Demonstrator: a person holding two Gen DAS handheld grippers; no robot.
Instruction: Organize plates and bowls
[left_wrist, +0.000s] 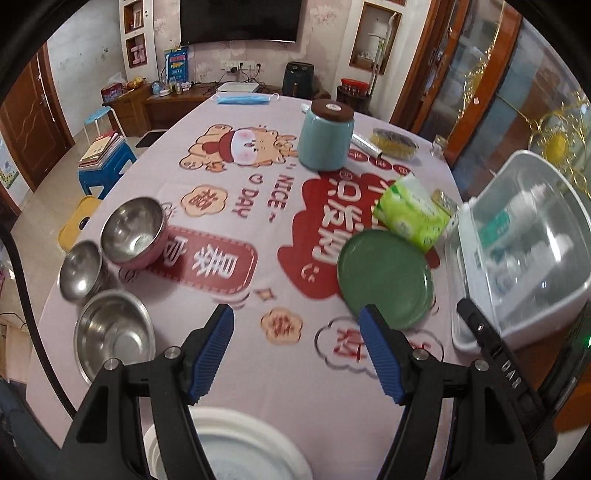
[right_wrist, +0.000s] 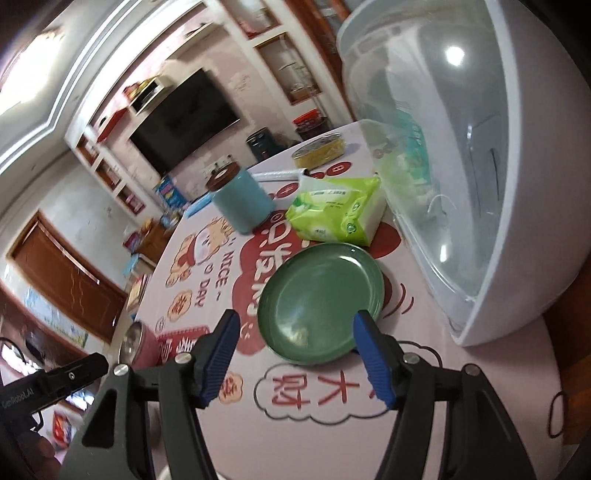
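L claw: left gripper (left_wrist: 297, 350) spread wide, blue pads (left_wrist: 212, 354) apart, nothing btwn, hovering over cloth
R claw: right gripper (right_wrist: 293, 354) released too, pads (right_wrist: 373, 360) well apart, empty; far-side pad tip overlaps near rim of plate in view, contact can't tell
Green plate: green plate (right_wrist: 317, 302) flat on table (left_wrist: 258, 369), right side, just near of tissue pack, just left of white bin; also in L view (left_wrist: 384, 277)
Pink bowl: pink bowl (left_wrist: 135, 230) steel inside, upright, left side of table; only its edge in R view (right_wrist: 138, 345)
Steel bowls: small steel bowl (left_wrist: 81, 271) touching/just left-near of pink one; larger steel bowl (left_wrist: 114, 334) nearer, close to left table edge
White plate: white plate (left_wrist: 255, 446) at near edge, partly hidden under L claw arms
Tissue pack: green tissue pack (right_wrist: 336, 212) far of plate, against bin side
Bin: white bin w/ clear lid (right_wrist: 480, 166) right edge of table, bottles inside, blurry
Canister: teal canister w/ brown lid (left_wrist: 327, 138) far centre-right, upright
Tin: round yellow tin (right_wrist: 319, 149) far right, beyond canister
Mask: blue face mask (left_wrist: 243, 99) at far table edge
Cloth: pink printed cloth, "NICE DAY" text mid-table
Blur: both views slightly smeared
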